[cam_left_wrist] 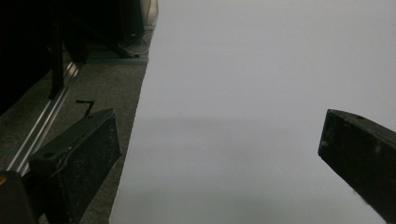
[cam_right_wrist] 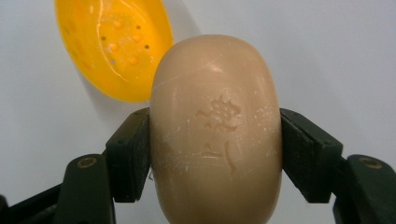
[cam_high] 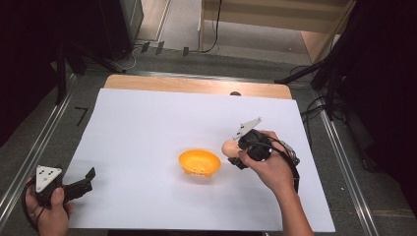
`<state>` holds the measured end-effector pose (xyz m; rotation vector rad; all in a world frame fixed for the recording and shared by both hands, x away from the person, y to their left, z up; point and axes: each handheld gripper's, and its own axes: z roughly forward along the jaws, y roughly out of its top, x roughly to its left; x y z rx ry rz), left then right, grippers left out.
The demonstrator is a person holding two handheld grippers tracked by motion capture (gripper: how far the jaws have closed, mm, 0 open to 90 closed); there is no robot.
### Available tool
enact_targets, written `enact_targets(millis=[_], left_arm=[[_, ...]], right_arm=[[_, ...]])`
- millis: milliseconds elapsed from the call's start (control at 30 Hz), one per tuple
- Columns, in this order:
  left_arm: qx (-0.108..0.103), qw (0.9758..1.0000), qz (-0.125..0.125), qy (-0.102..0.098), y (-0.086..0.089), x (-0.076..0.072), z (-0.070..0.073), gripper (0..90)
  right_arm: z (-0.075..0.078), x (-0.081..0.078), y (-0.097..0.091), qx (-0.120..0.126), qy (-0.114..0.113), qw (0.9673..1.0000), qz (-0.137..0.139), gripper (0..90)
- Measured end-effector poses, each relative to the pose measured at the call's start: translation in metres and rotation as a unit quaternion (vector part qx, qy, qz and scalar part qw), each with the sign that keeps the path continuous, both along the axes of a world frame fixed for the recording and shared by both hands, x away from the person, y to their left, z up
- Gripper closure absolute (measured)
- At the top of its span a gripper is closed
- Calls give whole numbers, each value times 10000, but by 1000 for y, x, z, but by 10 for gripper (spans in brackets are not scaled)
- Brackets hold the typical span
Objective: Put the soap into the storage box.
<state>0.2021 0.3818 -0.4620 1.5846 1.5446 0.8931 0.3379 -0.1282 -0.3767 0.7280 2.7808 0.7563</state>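
Observation:
A beige oval bar of soap (cam_right_wrist: 217, 130) with a stamped mark is clamped between the two black jaws of my right gripper (cam_right_wrist: 215, 149), which is shut on it. In the high view the soap (cam_high: 229, 147) hangs just right of an orange perforated soap dish (cam_high: 199, 163) on the white sheet, with my right gripper (cam_high: 235, 151) held above the table. The dish (cam_right_wrist: 112, 46) lies beyond the soap, upper left in the right gripper view. My left gripper (cam_high: 87, 180) rests at the sheet's front left corner, jaws open and nothing between them (cam_left_wrist: 219, 154).
A white sheet (cam_high: 147, 123) covers most of the wooden table (cam_high: 196, 84). Metal rails run along both sides of the table. Black stands and cables stand on the floor beyond the far edge.

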Motion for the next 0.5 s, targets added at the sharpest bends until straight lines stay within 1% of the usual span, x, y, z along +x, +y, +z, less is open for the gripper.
enact_targets(millis=[100,167,200,233,367,400,500], left_arm=[[1,10000,-3,3,0,0,0,0],[-2,10000,-4,1,0,0,0,0],[4,10000,-5,3,0,0,0,0],[-1,10000,-6,1,0,0,0,0],[-4,10000,-12,3,0,0,0,0],[-5,10000,-12,2,0,0,0,0],[-1,10000,-19,3,0,0,0,0]], right_arm=[[0,1,6,43,17,9999,136,328],[1,1,12,1,3,9998,221,328],[1,1,13,-6,3,9998,221,328],[1,1,16,-4,-11,9996,292,327],[1,1,23,-18,-5,9993,375,327],[1,3,24,-14,-41,9990,444,327],[0,3,29,-23,-19,9986,521,327]])
